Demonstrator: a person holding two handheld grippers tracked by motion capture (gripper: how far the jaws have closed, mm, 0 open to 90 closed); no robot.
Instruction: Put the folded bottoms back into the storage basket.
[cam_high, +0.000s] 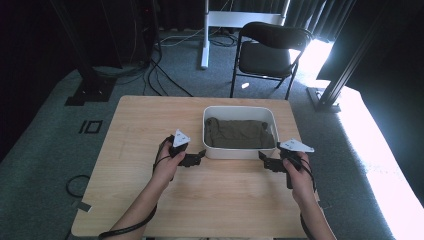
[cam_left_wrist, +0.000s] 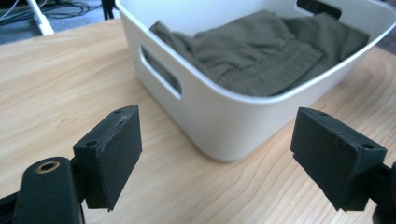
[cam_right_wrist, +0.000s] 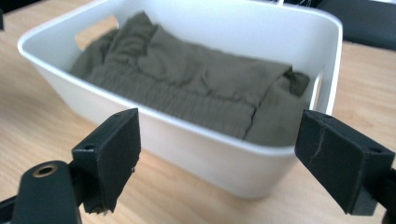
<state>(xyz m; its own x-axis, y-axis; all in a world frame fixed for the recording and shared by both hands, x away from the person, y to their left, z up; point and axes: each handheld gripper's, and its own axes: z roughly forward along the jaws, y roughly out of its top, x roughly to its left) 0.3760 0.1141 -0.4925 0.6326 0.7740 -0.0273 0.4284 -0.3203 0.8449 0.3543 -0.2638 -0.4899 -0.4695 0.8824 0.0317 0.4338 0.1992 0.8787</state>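
the olive garment (cam_high: 239, 134) lies untouched in the white bin (cam_high: 239, 151), with the left gripper (cam_high: 201, 153) and right gripper (cam_high: 262, 156) both released at its near corners, so all the handling remains.

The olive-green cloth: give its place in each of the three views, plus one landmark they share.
High view: the olive-green cloth lies inside the white bin, right of centre on the table.
Left gripper view: the cloth sits upper right, behind the bin's near corner.
Right gripper view: the cloth spreads across the upper middle, beyond the bin's near wall.
Shared landmark: the bin's handle slot.
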